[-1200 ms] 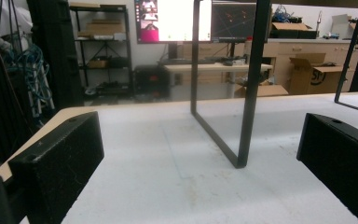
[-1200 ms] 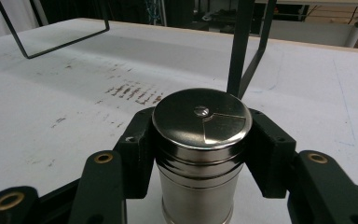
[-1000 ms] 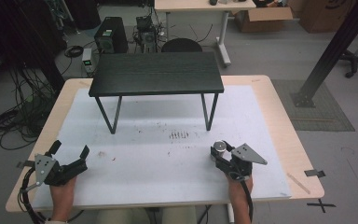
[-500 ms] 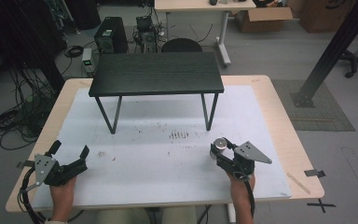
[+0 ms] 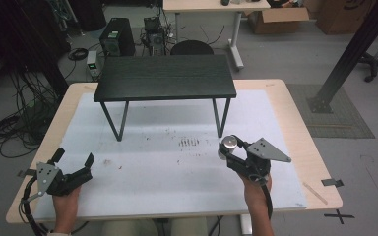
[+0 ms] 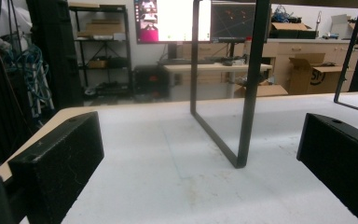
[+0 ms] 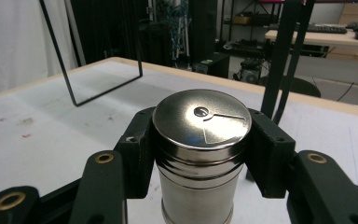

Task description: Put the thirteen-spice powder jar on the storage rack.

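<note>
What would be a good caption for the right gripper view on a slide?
Right gripper clamps an upright shiny metal shaker just under its lid, above the white table mat.

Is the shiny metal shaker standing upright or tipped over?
Upright: the round silver metal shaker has its lid facing up, clamped between the right gripper jaws.

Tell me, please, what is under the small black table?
Under the small black table I see the bare white mat between its thin legs, with nothing standing there. The strip just beneath the far edge of its top is covered.
</note>
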Available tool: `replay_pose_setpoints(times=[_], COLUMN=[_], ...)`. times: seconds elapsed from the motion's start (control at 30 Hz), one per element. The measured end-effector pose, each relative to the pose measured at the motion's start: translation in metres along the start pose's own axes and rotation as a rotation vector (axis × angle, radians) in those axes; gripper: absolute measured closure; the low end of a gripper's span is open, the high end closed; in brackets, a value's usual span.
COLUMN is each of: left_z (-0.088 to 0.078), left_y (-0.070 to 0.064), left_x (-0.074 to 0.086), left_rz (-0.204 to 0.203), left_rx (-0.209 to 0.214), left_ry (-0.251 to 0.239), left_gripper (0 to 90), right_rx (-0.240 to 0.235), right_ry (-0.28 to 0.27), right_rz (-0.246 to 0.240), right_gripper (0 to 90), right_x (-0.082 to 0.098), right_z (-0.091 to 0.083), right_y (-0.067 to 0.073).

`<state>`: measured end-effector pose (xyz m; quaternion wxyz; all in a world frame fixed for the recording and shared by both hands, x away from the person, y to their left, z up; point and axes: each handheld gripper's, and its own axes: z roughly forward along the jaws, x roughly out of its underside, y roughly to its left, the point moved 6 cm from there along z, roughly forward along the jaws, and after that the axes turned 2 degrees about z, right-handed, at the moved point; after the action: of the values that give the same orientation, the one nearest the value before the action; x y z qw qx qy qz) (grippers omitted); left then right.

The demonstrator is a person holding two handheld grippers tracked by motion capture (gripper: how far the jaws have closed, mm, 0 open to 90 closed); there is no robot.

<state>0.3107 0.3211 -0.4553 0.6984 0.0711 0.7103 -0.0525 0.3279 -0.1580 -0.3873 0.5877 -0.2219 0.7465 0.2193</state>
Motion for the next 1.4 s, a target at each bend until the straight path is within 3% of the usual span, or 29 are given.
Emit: replay_pose_setpoints(times=[0.33,1.1,1.4], left_z=[0.0,0.001,0.0], left_y=[0.0,0.0,0.0], left_x=[0.0,0.0,0.0], left_rz=[-0.002,-0.001,-0.001], left_rx=[0.003,0.004,0.004], left_ry=[0.002,0.009,0.005], left_gripper=[0.8,0.5,0.2], right_rx=[-0.035,-0.09,-0.112], right_ry=[-0.006,-0.035,-0.051], right_rz=[-0.035,-0.061,-0.083], right_gripper=[48.9,48.9,48.9], right_x=[-0.036,-0.084,-0.111], right_z=[-0.001,0.004,0.008], right_y=[0.009,0.02,0.025])
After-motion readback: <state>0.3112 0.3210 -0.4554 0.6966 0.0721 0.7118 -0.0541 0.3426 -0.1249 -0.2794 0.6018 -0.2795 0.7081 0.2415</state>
